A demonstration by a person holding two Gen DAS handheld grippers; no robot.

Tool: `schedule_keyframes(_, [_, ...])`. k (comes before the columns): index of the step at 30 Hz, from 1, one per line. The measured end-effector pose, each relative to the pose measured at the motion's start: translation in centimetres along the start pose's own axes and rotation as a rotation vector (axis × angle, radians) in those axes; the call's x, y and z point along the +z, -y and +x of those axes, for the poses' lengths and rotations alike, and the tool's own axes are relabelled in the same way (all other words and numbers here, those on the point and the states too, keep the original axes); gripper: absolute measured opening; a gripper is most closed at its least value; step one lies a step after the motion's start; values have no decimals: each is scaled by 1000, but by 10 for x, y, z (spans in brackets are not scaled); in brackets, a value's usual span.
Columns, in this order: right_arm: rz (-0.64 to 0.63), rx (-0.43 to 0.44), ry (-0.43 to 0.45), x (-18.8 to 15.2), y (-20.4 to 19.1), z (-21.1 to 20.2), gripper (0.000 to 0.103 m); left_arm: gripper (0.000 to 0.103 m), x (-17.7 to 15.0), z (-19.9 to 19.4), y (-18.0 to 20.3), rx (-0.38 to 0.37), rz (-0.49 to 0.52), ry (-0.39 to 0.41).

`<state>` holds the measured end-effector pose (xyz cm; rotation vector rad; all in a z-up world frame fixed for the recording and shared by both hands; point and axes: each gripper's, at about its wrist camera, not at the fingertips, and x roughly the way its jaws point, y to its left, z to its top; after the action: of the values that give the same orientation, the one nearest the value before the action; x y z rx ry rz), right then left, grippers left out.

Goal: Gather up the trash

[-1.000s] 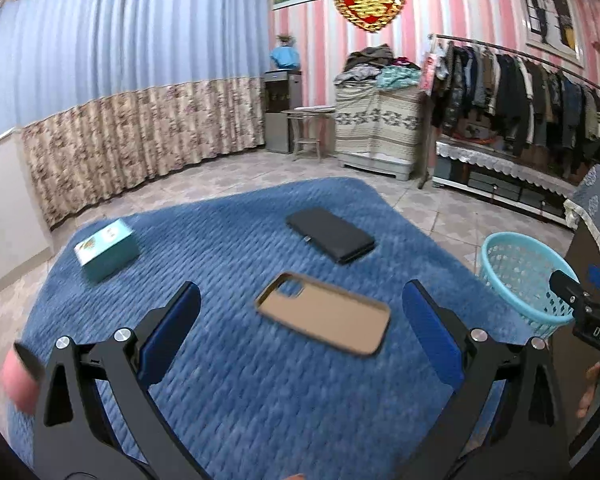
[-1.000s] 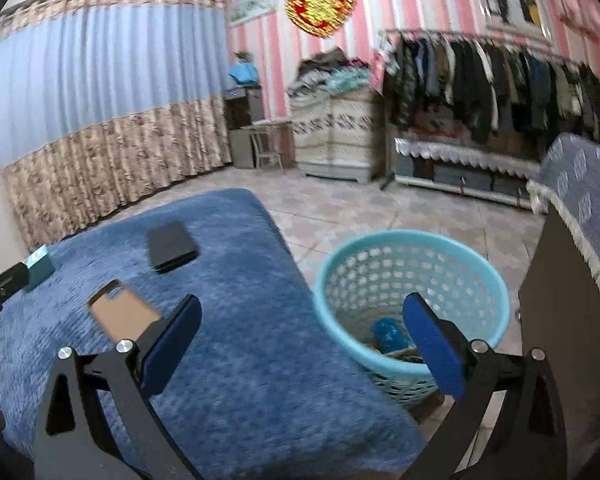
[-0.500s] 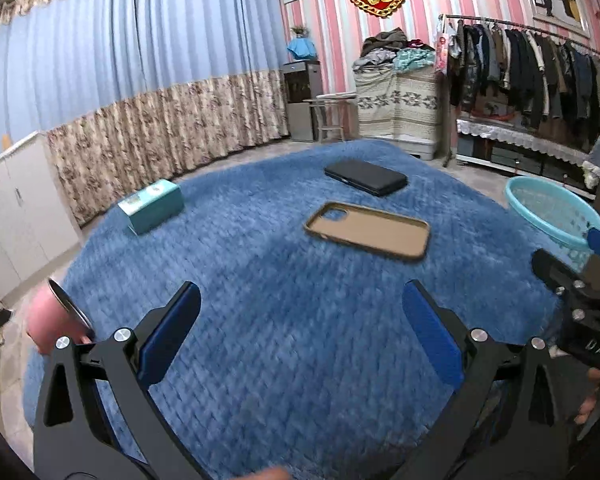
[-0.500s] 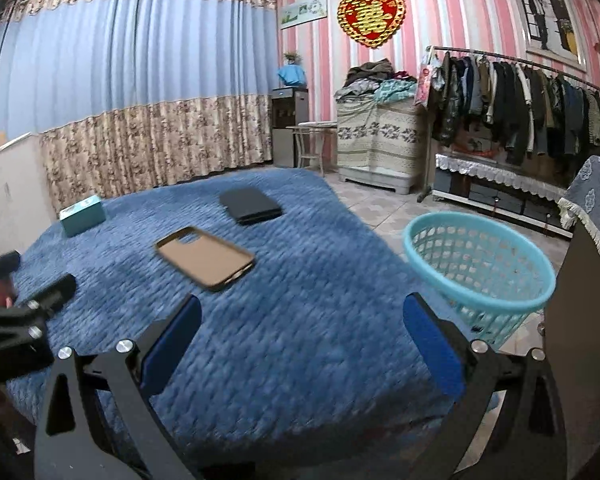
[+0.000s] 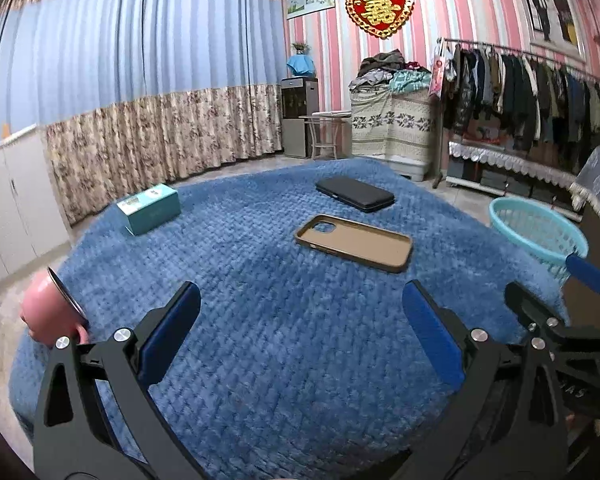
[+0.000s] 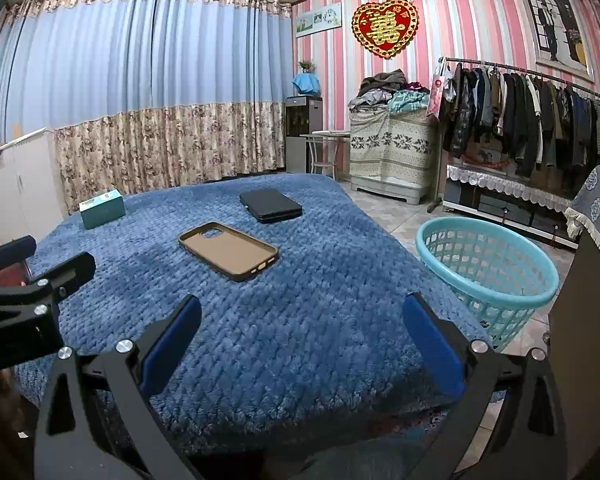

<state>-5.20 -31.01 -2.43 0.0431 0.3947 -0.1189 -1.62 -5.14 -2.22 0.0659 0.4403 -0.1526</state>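
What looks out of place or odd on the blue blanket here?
A pink cup lies tipped on its side at the blanket's left edge, mouth facing sideways. The phone case lies empty, open side up.

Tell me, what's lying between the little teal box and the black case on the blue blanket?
Nothing: between the teal box and the black case only bare blue blanket shows, clearest in the right wrist view. The tan phone case lies nearer the camera.
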Motion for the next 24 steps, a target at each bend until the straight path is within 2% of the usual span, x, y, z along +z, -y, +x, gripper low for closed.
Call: schedule_keyframes(24, [-38, 7, 4, 1, -6, 3, 98, 98, -9, 1, -5, 43, -17, 30])
